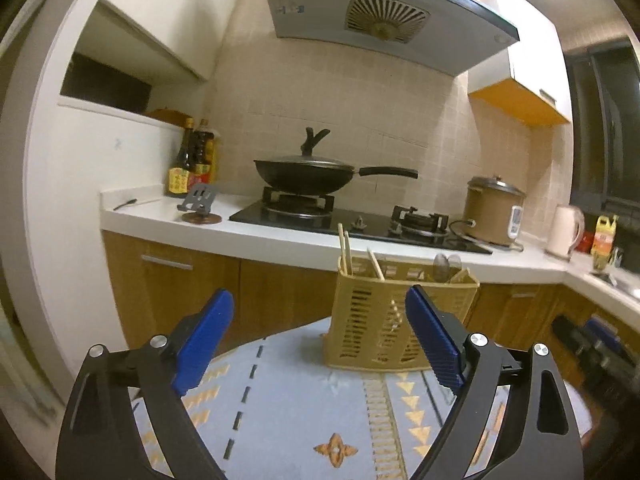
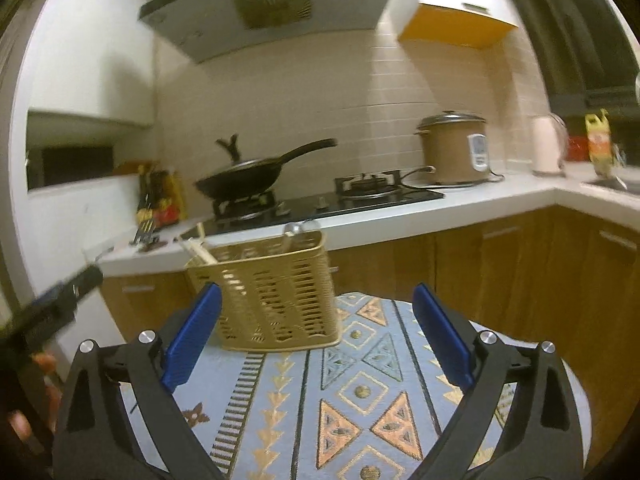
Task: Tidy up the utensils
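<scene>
A tan slotted utensil holder (image 1: 374, 322) stands at the far edge of a round table with a blue patterned cloth (image 1: 304, 408). Wooden chopsticks (image 1: 345, 249) stick up on its left side and spoons (image 1: 447, 266) on its right. My left gripper (image 1: 320, 304) is open and empty, raised just in front of the holder. In the right wrist view the holder (image 2: 276, 292) sits ahead and left, with chopsticks (image 2: 200, 249) and a spoon (image 2: 294, 229) in it. My right gripper (image 2: 318, 300) is open and empty above the cloth (image 2: 360, 392).
Behind the table runs a white counter (image 1: 168, 210) with a black wok (image 1: 304, 174) on a gas hob, a brown rice cooker (image 1: 494, 210), sauce bottles (image 1: 194, 158) and a white kettle (image 1: 566, 230). Wooden cabinets (image 1: 172, 280) stand below it. The other gripper shows blurred at the left edge (image 2: 52, 308).
</scene>
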Motion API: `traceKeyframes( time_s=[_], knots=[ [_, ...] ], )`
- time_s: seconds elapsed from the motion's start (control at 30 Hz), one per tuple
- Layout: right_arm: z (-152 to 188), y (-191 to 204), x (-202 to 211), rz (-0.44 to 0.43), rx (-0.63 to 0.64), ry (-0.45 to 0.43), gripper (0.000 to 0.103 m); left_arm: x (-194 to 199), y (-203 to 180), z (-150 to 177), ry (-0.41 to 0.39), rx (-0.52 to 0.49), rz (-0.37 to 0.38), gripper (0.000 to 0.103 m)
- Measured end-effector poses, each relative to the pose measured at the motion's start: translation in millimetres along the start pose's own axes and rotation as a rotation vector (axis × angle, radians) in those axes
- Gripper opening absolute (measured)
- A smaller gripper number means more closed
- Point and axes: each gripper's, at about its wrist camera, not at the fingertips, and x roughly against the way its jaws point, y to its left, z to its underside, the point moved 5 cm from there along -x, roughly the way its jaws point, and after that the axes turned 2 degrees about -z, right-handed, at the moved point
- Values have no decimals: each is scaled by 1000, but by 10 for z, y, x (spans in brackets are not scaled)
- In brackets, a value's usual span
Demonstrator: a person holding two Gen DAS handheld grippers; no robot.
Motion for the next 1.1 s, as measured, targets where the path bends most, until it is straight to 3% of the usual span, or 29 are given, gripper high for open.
traceKeyframes(
  time_s=[0.17, 0.63, 1.1],
  knots=[
    [-52, -130, 34, 46, 5, -38, 95, 34, -171, 188, -24, -53, -15, 95],
    [33, -22, 33, 86, 121, -24, 95, -189, -244, 454, 57, -94, -30, 95],
    [99, 75, 17, 83, 159, -8, 95, -200, -193, 459, 56, -90, -47, 95]
  ],
)
